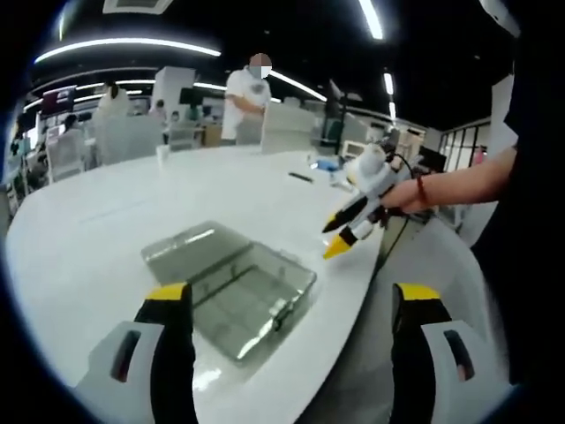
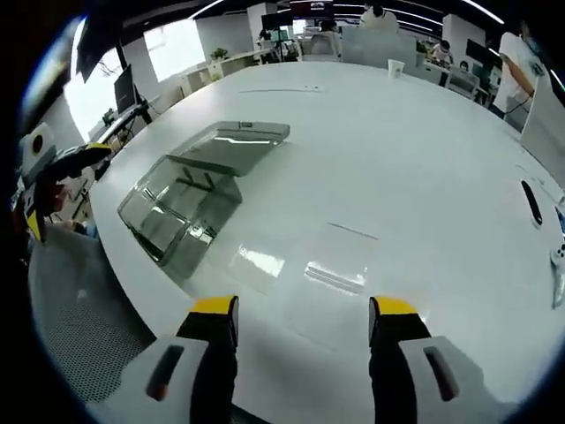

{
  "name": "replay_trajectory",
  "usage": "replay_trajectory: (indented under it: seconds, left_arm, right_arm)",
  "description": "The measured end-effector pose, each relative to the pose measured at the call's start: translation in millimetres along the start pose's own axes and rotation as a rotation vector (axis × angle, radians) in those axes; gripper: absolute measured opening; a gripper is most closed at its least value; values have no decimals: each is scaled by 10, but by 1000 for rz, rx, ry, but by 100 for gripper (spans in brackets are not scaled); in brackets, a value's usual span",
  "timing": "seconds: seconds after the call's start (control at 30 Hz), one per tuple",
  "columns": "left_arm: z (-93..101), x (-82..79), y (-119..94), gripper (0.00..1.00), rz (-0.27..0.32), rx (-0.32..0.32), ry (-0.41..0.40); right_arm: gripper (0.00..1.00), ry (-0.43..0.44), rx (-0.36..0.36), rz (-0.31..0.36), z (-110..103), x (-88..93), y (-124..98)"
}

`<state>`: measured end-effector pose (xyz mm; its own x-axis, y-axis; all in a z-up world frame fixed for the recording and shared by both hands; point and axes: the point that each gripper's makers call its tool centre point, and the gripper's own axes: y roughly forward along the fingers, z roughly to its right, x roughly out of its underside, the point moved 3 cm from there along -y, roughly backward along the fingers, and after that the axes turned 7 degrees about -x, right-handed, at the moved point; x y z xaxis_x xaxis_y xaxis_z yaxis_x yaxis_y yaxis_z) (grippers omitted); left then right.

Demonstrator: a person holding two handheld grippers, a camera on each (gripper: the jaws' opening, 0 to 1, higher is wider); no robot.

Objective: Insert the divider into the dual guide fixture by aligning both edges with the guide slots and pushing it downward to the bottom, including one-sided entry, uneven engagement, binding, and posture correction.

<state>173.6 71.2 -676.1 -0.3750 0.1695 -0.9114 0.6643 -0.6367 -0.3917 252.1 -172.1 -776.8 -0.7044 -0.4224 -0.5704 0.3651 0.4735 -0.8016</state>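
A clear plastic guide fixture [image 1: 238,296] lies near the white table's edge, its clear lid [image 1: 188,241] folded open beside it. In the right gripper view the fixture [image 2: 177,208] sits left of centre. A clear flat divider [image 2: 340,263] lies on the table just ahead of my right gripper [image 2: 305,309], whose jaws stand wide apart and hold nothing. My left gripper [image 1: 291,296] is open too and hovers over the fixture's near end. The right gripper [image 1: 335,238] shows from the side, held by a hand, with its yellow tips low over the table edge. The left gripper [image 2: 53,181] appears at the far left.
The white table [image 2: 397,150] is large and rounded, and its edge runs close by the fixture. A black slim object [image 2: 531,203] lies at the right, and a paper cup [image 2: 395,68] stands far back. People stand [image 1: 245,97] beyond the table among desks and chairs.
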Motion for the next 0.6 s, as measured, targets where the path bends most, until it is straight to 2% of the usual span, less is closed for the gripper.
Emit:
replay_trajectory:
  seconds: [0.47, 0.6]
  left_arm:
    - [21, 12, -41, 89, -11, -9, -14]
    - [40, 15, -36, 89, -14, -5, -14]
  right_arm:
    - [49, 48, 23, -41, 59, 61, 79]
    - [48, 29, 38, -64, 46, 91, 96]
